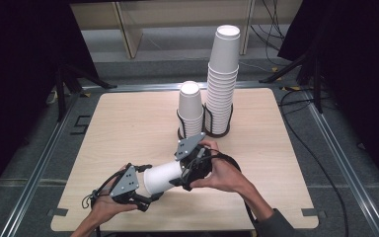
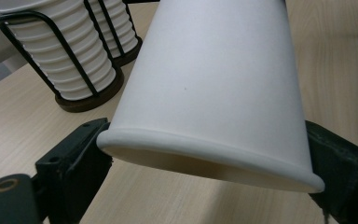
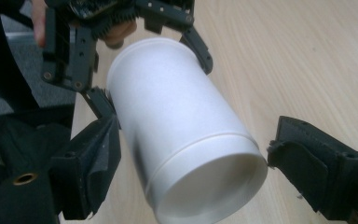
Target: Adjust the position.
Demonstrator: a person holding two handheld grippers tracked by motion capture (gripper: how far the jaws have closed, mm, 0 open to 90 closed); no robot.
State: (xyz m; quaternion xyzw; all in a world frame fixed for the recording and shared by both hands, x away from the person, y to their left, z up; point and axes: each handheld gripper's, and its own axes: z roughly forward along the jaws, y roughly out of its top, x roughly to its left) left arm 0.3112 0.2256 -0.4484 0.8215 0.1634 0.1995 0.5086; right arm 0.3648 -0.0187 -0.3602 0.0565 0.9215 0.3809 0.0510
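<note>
A white paper cup (image 1: 160,178) lies on its side above the wooden table (image 1: 128,123), held between both grippers. My left gripper (image 1: 147,183) is shut on its rim end; in the left gripper view both jaws press the rolled rim of the cup (image 2: 214,84). My right gripper (image 1: 179,177) stands around the cup's base end. In the right gripper view the cup (image 3: 177,126) points its recessed bottom at the camera. There the left jaw touches its wall and the right jaw stands a small gap off. The left gripper (image 3: 154,74) clamps the far rim.
Two stacks of white cups stand in black wire holders at the table's far middle: a tall stack (image 1: 223,84) and a shorter stack (image 1: 190,108) to its left. They also appear as nearby stacks (image 2: 60,51) in the left gripper view. Cables trail at the right.
</note>
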